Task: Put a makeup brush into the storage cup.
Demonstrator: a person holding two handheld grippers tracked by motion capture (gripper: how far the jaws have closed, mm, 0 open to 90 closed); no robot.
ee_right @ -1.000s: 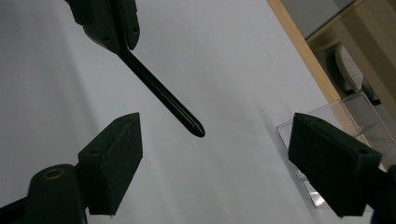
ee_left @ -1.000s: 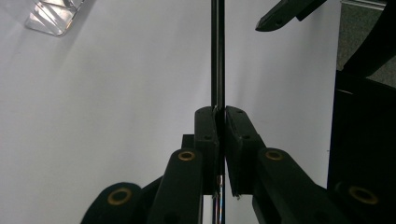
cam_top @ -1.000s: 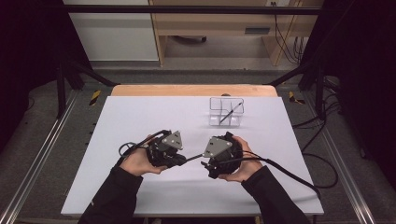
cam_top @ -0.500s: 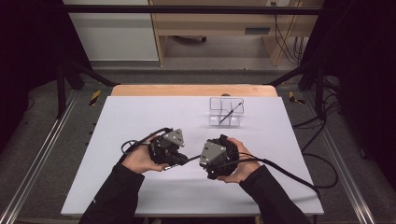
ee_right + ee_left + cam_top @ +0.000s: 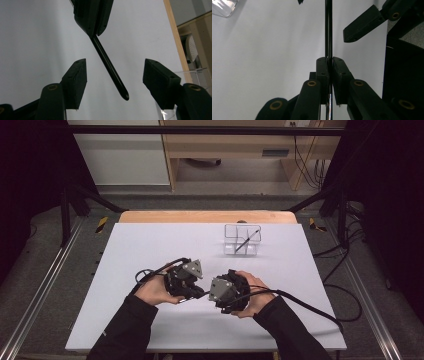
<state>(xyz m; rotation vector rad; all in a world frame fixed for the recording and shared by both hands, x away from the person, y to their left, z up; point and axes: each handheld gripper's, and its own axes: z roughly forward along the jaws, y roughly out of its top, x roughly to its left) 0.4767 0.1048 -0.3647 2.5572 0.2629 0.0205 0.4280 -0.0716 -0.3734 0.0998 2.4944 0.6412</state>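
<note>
My left gripper [image 5: 329,60] is shut on a thin black pen [image 5: 328,30], which sticks straight out past its jaws. In the right gripper view the pen [image 5: 105,58] slants down from the left gripper [image 5: 96,31], and its tip hangs between my right gripper's [image 5: 115,70] jaws. Those jaws have just been closing, with the pen between them, but neither pad touches it. In the high view, both hands hold the left gripper [image 5: 197,292] and the right gripper [image 5: 214,295] nose to nose over the white table's [image 5: 150,250] near middle.
A clear plastic box [image 5: 241,240] stands at the back right of the table with another black pen [image 5: 248,239] leaning inside it. A cable [image 5: 310,310] trails right from the right gripper. Metal frame rails [image 5: 40,295] run along both table sides.
The right gripper has edged slightly left toward the left gripper. The left hand has stayed where it was.
</note>
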